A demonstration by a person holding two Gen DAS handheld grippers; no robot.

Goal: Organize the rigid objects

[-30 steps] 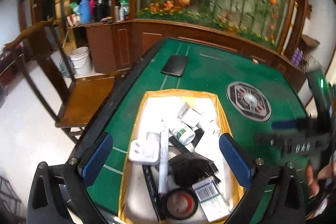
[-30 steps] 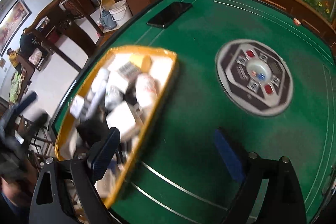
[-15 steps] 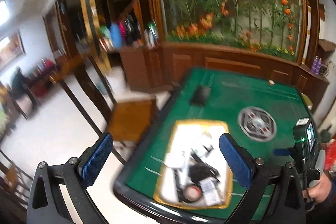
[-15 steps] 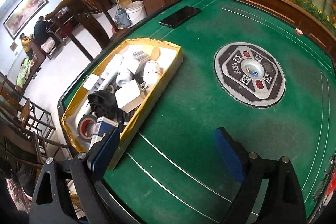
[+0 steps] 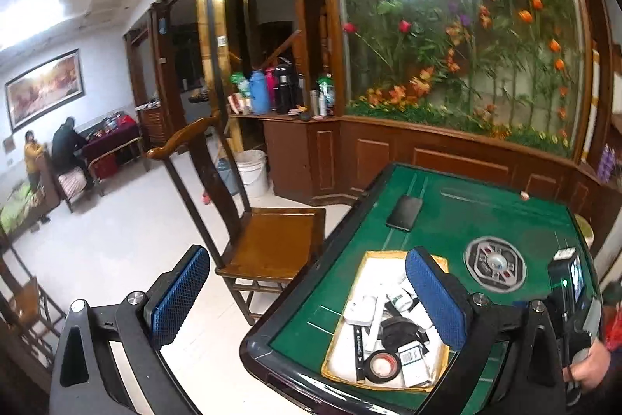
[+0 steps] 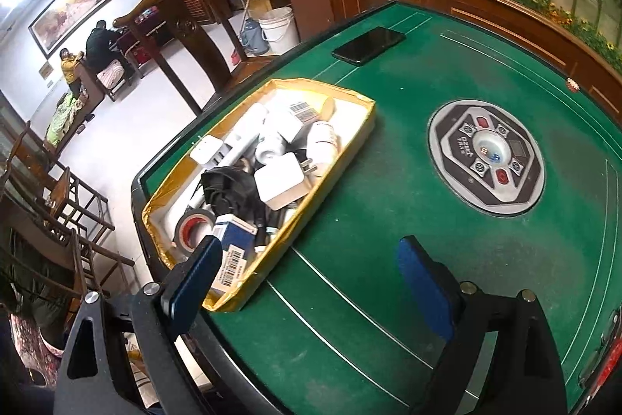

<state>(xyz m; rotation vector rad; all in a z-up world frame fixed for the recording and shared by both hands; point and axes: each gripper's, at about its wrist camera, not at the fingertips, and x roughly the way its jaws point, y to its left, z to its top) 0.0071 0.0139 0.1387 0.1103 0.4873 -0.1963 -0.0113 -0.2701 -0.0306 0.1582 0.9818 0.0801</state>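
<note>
A yellow-rimmed tray on the green table holds several rigid items. Among them are a white plug charger, a tape roll, a barcoded box and white bottles. My right gripper hovers open above the table, its left finger over the tray's near corner, with nothing between the pads. My left gripper is open and empty, held high and back from the table's left edge. In the left wrist view, the tray and tape roll lie below its right finger.
A black phone lies beyond the tray. A round dice panel sits in the table's centre. A wooden chair stands against the table's left side. A person's hand holds the other gripper at the right edge.
My left gripper has risen and pulled back from just over the tray, so the tray now looks small and low. The right gripper shifted slightly; both stay open.
</note>
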